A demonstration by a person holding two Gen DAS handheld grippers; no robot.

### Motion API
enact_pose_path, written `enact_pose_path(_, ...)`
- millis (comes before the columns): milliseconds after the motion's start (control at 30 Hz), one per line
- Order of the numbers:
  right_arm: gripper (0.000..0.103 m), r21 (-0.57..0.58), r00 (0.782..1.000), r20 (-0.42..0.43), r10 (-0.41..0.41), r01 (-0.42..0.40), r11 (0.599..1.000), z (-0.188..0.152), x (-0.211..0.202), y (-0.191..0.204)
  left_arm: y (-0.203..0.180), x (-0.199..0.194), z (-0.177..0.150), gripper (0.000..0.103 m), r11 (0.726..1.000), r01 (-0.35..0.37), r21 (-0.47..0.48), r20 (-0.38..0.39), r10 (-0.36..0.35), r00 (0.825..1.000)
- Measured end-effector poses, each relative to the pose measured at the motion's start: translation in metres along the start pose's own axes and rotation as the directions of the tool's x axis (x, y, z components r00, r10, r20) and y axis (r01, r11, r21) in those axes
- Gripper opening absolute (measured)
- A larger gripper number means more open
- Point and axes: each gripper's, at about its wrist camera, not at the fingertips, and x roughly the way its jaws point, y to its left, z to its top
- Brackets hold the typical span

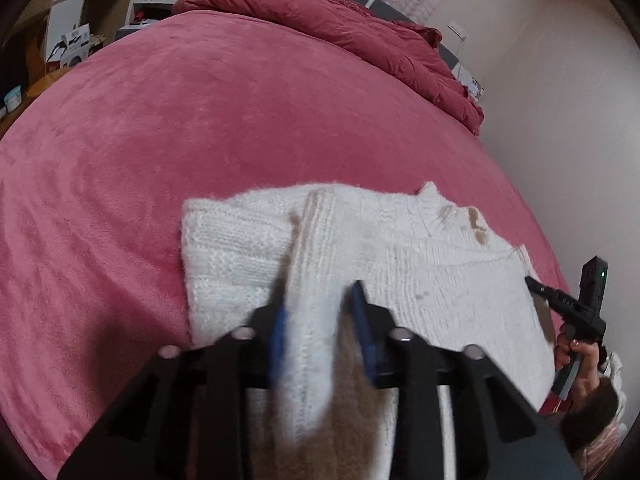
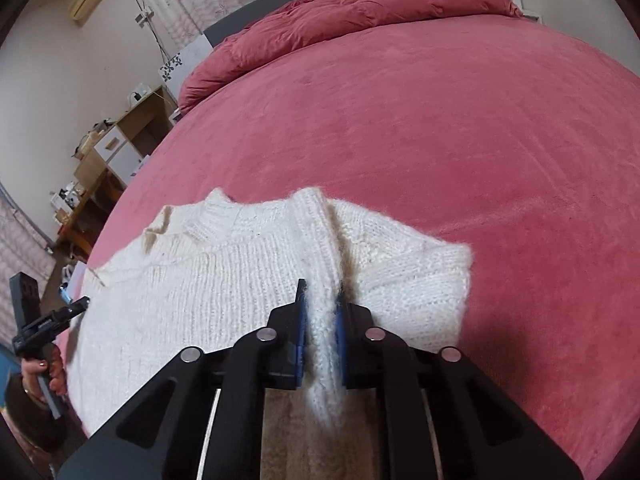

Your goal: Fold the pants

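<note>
light: soft, even indoor | edges: fisheye-warped, dark vignette | near fabric blurred

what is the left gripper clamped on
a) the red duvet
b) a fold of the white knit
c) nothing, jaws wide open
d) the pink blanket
b: the left gripper has its blue pads pinched on a raised ridge of the white knit, which lies on the pink blanket; the red duvet is bunched far off at the head of the bed.
</note>
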Motion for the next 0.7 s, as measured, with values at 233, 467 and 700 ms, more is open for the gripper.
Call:
enact_pose_path(233, 0.006, 0.020, 0.994, 0.105, 0.023, -0.025, 0.999, 0.007, -0.027, 0.008, -0.018, -0.032, 0.000, 0.007, 0.999, -0.021, 0.044, 0.084, 0.017, 0.996)
enact_pose_path(467, 0.006, 0.088, 0.974, 0.223, 0.032, -0.053, 0.995, 0.028, -0.041, 0.009, -0.023, -0.063, 0.018, 0.006, 0.999, -0.020, 0.028, 0.240, 0.013, 0.971)
enact_pose_path(700, 0.006, 0.152, 0.991, 0.127, -0.053, 0.033, 0.988, 0.039, -0.003, 0.000, 0.006, -0.020, 0.018, 0.006, 0.994, -0.087, -0.071, 0.160, 0.098, 0.982)
